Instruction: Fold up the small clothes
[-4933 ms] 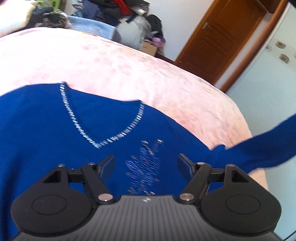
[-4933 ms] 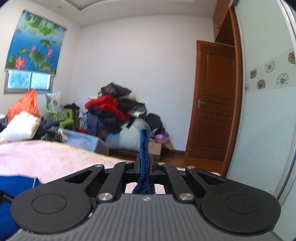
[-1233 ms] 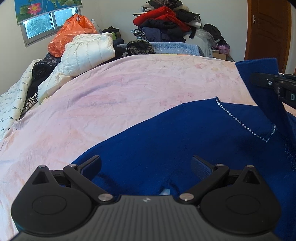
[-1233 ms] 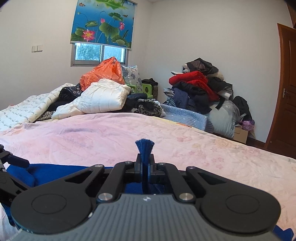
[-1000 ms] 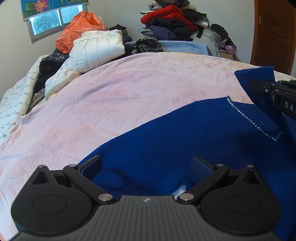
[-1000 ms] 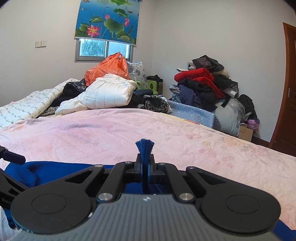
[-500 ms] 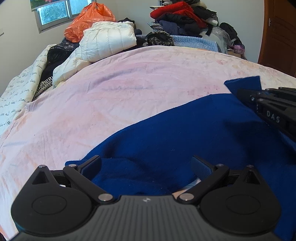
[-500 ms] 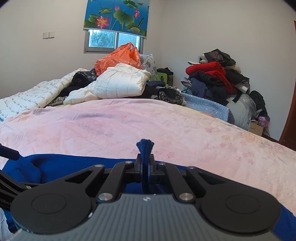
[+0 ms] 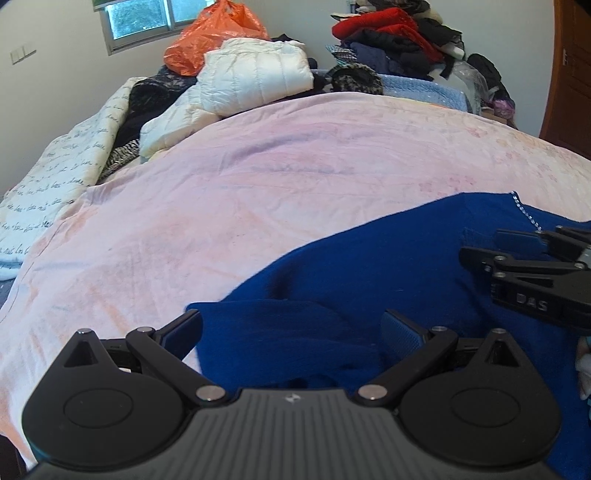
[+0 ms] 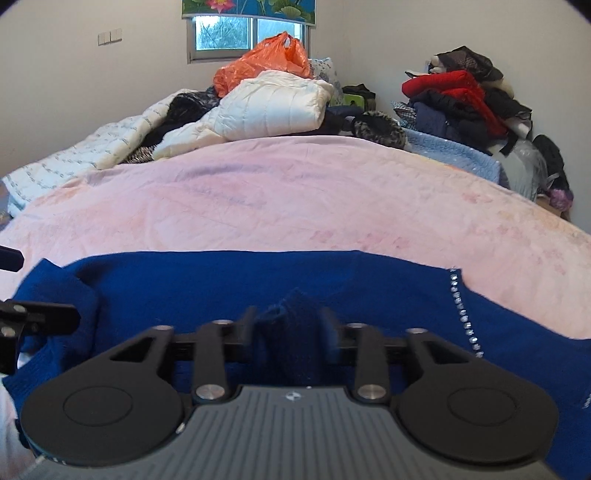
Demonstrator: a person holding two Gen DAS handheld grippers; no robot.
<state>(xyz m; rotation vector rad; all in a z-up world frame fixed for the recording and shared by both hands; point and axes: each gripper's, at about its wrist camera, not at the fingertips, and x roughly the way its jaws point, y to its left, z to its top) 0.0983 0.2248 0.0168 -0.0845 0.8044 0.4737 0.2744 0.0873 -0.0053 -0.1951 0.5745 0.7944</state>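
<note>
**Sleeve let go over the body**

Right gripper (image 10: pixel 290 328) jaws just opened, half spread; sleeve end (image 10: pixel 291 306) lies loose between them on the blue sweater (image 9: pixel 388 266), flat on pink bedspread (image 9: pixel 258 192). Left gripper (image 9: pixel 291 328) spread wide, empty. First sleeve fold likely done.

Both low over the bed's (image 9: pixel 258 206) near edge, facing its far end; sharing the sweater (image 10: pixel 221 280) and clothes pile (image 9: pixel 399 33).
</note>
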